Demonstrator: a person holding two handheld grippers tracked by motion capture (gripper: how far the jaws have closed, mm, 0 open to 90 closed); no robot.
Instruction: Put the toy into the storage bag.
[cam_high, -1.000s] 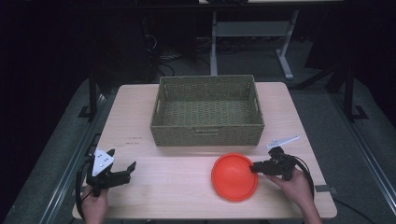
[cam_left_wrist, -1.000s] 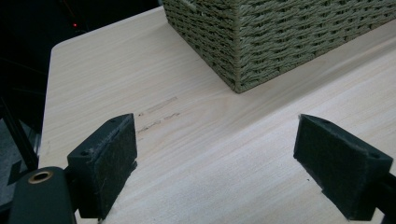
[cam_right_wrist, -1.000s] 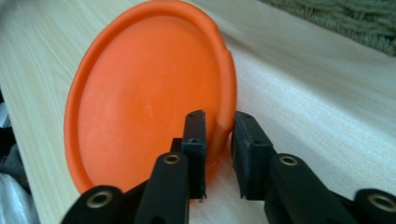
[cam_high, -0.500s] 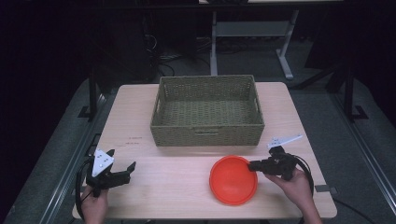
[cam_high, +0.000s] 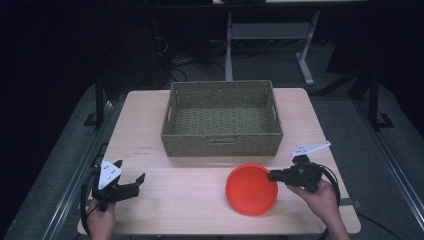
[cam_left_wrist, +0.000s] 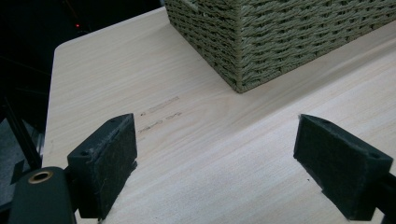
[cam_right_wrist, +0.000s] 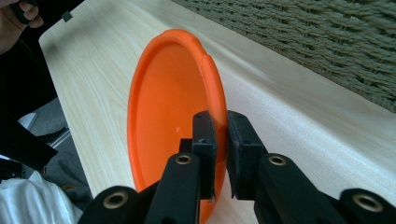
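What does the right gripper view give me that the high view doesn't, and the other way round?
Right gripper view alone: the right tool seen close up, its pads clamped on the rim of the orange plate, one pad on each face.

High view alone: the whole wicker basket at the middle of the table, and the left tool near the table's front left corner with its jaws apart and nothing between them.

Both: the plate in front of the basket, gripped at its edge by the right tool, on the light wooden table.

Round orange plate, rim pinched, lies near the table's front edge.
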